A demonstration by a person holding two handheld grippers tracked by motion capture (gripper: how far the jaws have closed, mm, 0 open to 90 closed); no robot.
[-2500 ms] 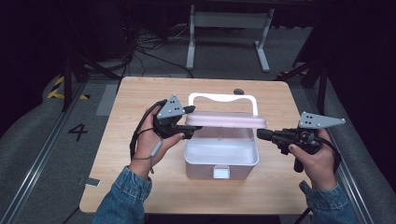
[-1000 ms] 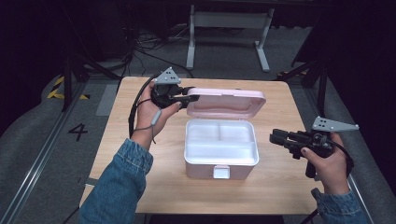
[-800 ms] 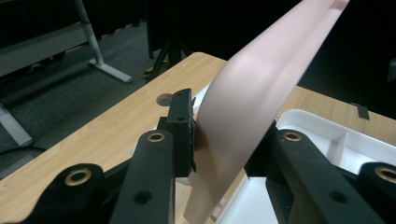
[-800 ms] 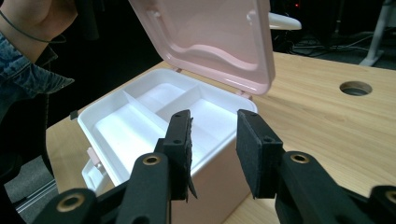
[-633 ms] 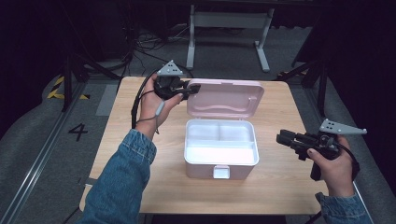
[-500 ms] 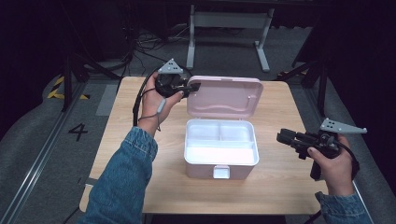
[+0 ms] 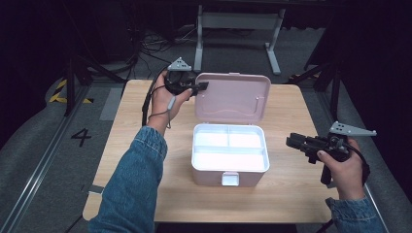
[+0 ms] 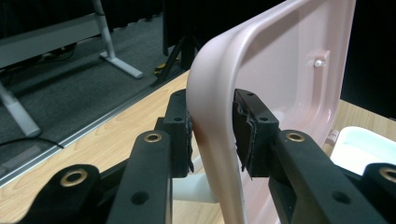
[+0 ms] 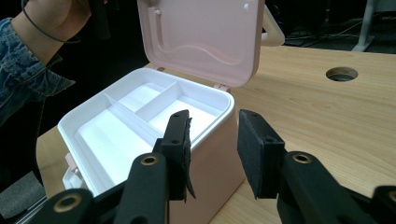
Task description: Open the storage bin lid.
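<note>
Since the frame 2.5 s ago, the pink lid (image 7: 234, 97) has swung from lying nearly flat over the box (image 7: 229, 160) to standing upright behind it, and the left gripper (image 7: 201, 87) has travelled with it toward the far side of the tabletop (image 7: 291, 204). The right gripper (image 7: 291, 141) has drawn away from the box to the right edge of the tabletop.

The left gripper's jaws clasp the left edge of the lid near its upper corner. In the left gripper view the lid's rounded rim (image 8: 212, 121) runs between the 2 black pads; the left pad lies against it, while the right pad (image 8: 245, 123) sits at its inner face, and those jaws have just been easing open a little with the rim between them. The person's left hand (image 7: 165, 99) holds this gripper above the far left part of the tabletop.

The box sits at the middle of the tabletop, its white inside bare, split into 2 small compartments at the back and 1 long one in front. A latch tab (image 7: 230, 179) hangs on its front wall.

The right gripper's jaws stand released, with nothing between them; in the right gripper view they point at the near corner of the box (image 9: 140, 121) without touching it. A round hole (image 9: 342, 73) shows in the tabletop beyond.
</note>
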